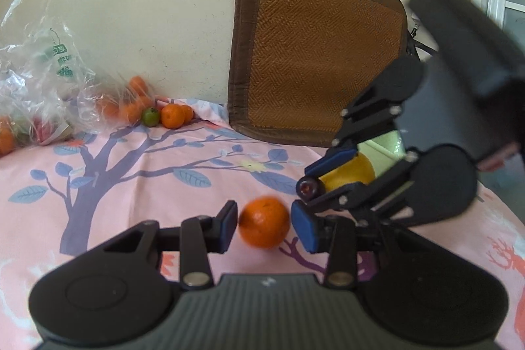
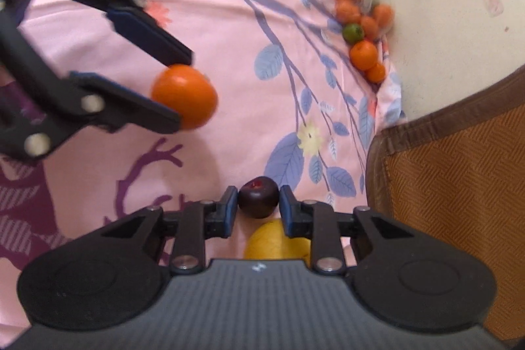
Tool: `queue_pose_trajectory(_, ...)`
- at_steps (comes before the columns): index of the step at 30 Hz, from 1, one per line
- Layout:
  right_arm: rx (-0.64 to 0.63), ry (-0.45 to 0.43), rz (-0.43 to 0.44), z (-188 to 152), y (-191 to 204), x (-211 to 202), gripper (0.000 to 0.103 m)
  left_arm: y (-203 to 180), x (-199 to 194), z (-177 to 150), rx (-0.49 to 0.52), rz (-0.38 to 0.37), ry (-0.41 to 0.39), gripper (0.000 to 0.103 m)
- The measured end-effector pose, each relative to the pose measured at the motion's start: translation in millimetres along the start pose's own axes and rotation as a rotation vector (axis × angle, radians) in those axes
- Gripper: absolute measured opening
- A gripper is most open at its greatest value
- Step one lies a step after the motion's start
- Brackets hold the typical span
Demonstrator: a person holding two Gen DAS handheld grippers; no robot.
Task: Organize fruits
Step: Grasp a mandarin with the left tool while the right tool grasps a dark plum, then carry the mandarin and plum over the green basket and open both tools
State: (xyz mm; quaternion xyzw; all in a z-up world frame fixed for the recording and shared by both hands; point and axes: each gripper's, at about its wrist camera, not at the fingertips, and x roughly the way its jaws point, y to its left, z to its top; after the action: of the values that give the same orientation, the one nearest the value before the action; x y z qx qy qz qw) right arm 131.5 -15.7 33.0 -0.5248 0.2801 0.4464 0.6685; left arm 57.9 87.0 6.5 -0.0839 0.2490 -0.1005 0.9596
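An orange (image 1: 264, 227) sits between the blue pads of my left gripper (image 1: 264, 225), which is shut on it just over the pink cloth. In the right wrist view the same orange (image 2: 185, 95) shows at the upper left, pinched by the left gripper (image 2: 178, 87). My right gripper (image 2: 258, 202) is shut on a small dark plum (image 2: 258, 197). A yellow fruit (image 2: 277, 241) lies right beneath it. From the left wrist view the right gripper (image 1: 306, 189) reaches in from the right with the plum (image 1: 308, 188), and the yellow fruit (image 1: 351, 174) lies behind it.
A clear plastic bag (image 1: 49, 71) with fruit lies at the far left. Several loose oranges (image 1: 172, 116) and a green fruit (image 1: 150, 117) rest against the wall. A brown woven mat (image 1: 321, 54) leans on the wall. The pink floral cloth (image 1: 147, 186) covers the surface.
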Motion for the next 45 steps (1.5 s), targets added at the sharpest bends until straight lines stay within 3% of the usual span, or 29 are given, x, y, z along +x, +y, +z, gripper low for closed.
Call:
queue_pose_trajectory(4,0.127,-0.208,-0.08,-25.2,20.7,-46.0,0.03,-1.3,0.0,-0.7,0.015,0.001,0.007,0.036)
queue_pose_trajectory(7,0.287,-0.309,-0.12,-54.2,42.6,-69.5,0.03,-4.8,1.6,-0.8,0.043,0.015,0.019,0.036)
queue_pose_trajectory(12,0.58,-0.407,-0.149,-98.5,76.3,-79.7,0.03,-7.1,16.6,3.5,0.052,0.044,0.095,0.052)
queue_pose_trajectory(15,0.745,-0.422,-0.151,-114.8,76.9,-73.9,0.03,-1.8,27.8,7.6,0.019,0.052,0.135,0.051)
queue_pose_trajectory(17,0.825,-0.423,-0.153,-120.8,75.1,-71.5,0.03,2.3,32.3,8.1,-0.008,0.063,0.154,0.039)
queue_pose_trajectory(22,0.901,-0.436,-0.18,-131.0,73.3,-73.6,0.03,-2.9,22.9,6.5,-0.028,0.091,0.132,0.039)
queue_pose_trajectory(25,0.957,-0.465,-0.224,-144.8,75.6,-81.8,0.03,-18.4,16.5,16.1,-0.061,0.022,0.114,0.039)
queue_pose_trajectory(29,1.028,-0.506,-0.303,-166.4,69.6,-92.8,0.03,-58.0,18.5,37.4,0.002,-0.06,0.081,0.039)
queue_pose_trajectory(36,1.139,-0.558,-0.487,-199.1,41.1,-102.0,0.03,-132.2,60.7,81.1,0.087,-0.17,0.071,0.039)
queue_pose_trajectory(41,1.146,-0.525,-0.506,-212.2,27.6,-81.6,0.03,-158.3,109.4,87.1,0.028,-0.215,0.153,0.039)
queue_pose_trajectory(45,1.163,-0.511,-0.485,-218.0,20.8,-69.4,0.03,-165.5,128.7,84.5,0.028,-0.204,0.195,0.039)
